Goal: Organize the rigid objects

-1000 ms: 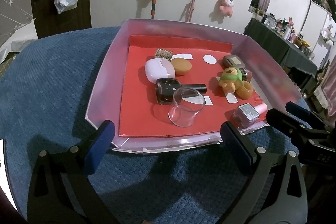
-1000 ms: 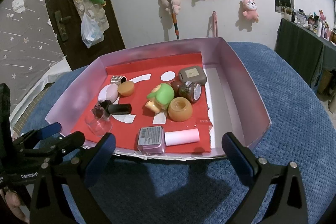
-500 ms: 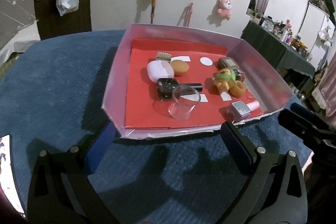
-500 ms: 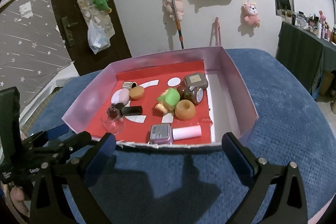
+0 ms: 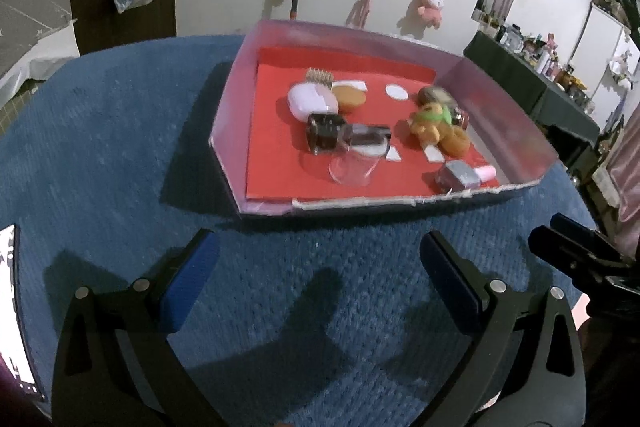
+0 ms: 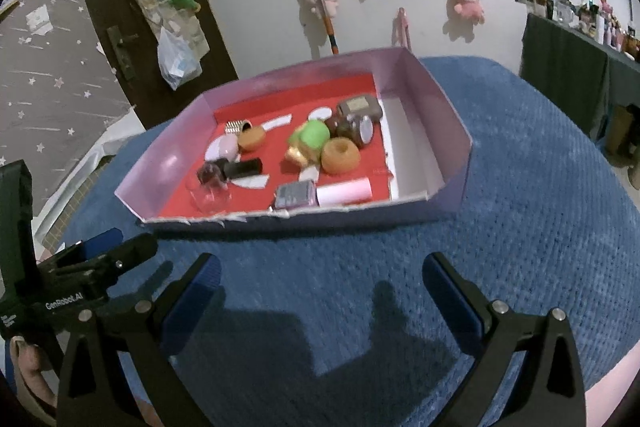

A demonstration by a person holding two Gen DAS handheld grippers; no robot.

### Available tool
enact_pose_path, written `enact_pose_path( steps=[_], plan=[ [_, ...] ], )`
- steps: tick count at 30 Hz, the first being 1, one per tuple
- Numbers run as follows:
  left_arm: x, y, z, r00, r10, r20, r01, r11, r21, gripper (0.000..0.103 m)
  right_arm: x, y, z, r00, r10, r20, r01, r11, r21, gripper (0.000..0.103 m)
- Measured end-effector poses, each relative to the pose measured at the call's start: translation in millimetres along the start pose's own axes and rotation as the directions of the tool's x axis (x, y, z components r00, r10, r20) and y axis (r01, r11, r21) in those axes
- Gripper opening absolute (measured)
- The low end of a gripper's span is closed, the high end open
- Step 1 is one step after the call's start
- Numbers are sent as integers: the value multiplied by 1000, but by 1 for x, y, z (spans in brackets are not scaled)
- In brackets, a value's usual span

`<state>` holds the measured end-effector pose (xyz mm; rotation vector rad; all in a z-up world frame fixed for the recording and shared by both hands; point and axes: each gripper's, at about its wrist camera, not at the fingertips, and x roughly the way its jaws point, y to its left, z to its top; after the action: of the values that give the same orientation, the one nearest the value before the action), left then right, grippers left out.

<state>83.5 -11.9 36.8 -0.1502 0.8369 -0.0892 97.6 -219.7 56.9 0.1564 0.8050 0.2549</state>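
Observation:
A pink-walled tray (image 5: pixel 228 115) (image 6: pixel 452 131) with a red floor sits on a blue cloth. In it lie a clear glass cup (image 5: pixel 354 167) (image 6: pixel 210 197), a dark bottle (image 5: pixel 328 133) (image 6: pixel 236 169), a white case (image 5: pixel 310 99), a green-capped toy figure (image 5: pixel 430 117) (image 6: pixel 310 139), an orange ring (image 6: pixel 340 155) and a pink-capped bottle (image 5: pixel 464 175) (image 6: pixel 320 193). My left gripper (image 5: pixel 318 269) is open and empty, well short of the tray's near wall. My right gripper (image 6: pixel 320 281) is open and empty, also short of the tray.
The blue cloth (image 5: pixel 100 155) (image 6: pixel 540 187) covers a round table. The right gripper shows at the right edge of the left wrist view (image 5: pixel 576 259); the left gripper shows at the left of the right wrist view (image 6: pixel 92 259). A dark door (image 6: pixel 132 15) and a wall stand behind.
Both grippers have pulled back from the tray, which now sits farther off in both views. Both stay open and empty. The objects in the tray have not moved.

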Motion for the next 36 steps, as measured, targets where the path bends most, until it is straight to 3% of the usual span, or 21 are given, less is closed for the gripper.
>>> enact_pose_path(
  steps=[13,24,36],
  plan=[
    [15,-2,-14,997,9,-71,-9,1000,9,102,14,-5,-15,998,-31,-60,31,1000,-3,103],
    [19,-6,-14,996,17,-82,-15,999,29,102,21,-8,-19,995,-66,-71,65,998,-13,103],
    [24,-19,-18,993,88,-82,-80,992,98,103,27,-5,-19,994,-89,-62,88,996,-22,103]
  ],
)
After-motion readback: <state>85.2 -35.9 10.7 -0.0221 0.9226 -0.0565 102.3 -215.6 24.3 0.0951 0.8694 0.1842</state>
